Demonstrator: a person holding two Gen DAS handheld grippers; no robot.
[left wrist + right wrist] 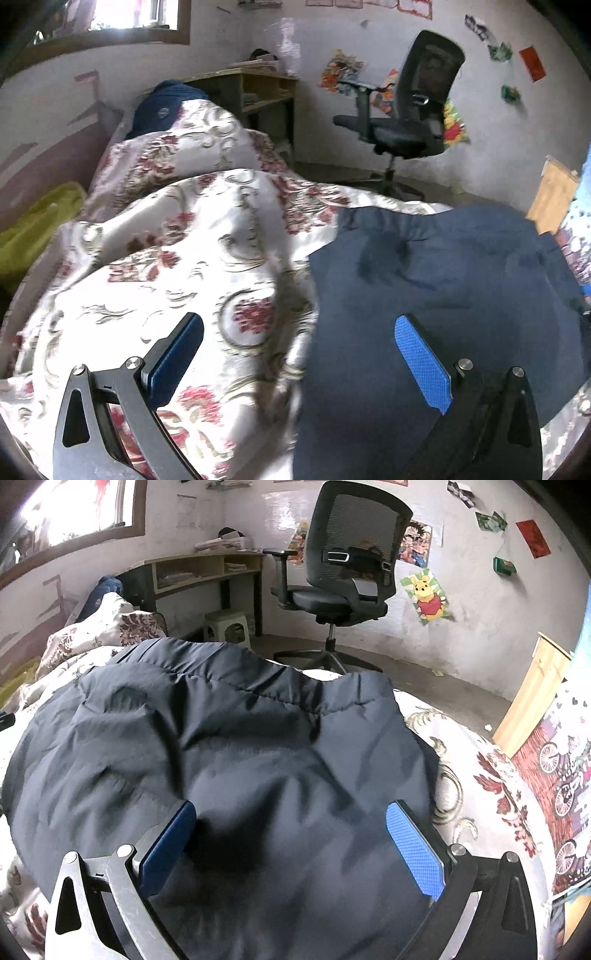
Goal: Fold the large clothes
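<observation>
Spread across a bed under a floral quilt (177,258): a dark navy padded jacket (240,757), lying rumpled on top of the quilt, stitched seams and creases showing. Above the jacket, the right claw (291,834), blue-padded fingers (413,853) wide apart, gripping nothing, fabric filling the gap between them. Straddling the jacket's edge, the left claw (299,350), likewise spread open and holding nothing, one finger over the quilt, the other over the navy cloth. Beyond the bed, a black mesh office chair (347,565) on a bare floor, a wooden worktop (207,568) with cubby shelves against the wall, a small pale stool (227,627) beneath it. On the wall, a Winnie-the-Pooh poster (428,598) among other pictures. At the left edge of the bed, a yellow-green cloth (33,229); at the head, a blue bundle (162,103).
</observation>
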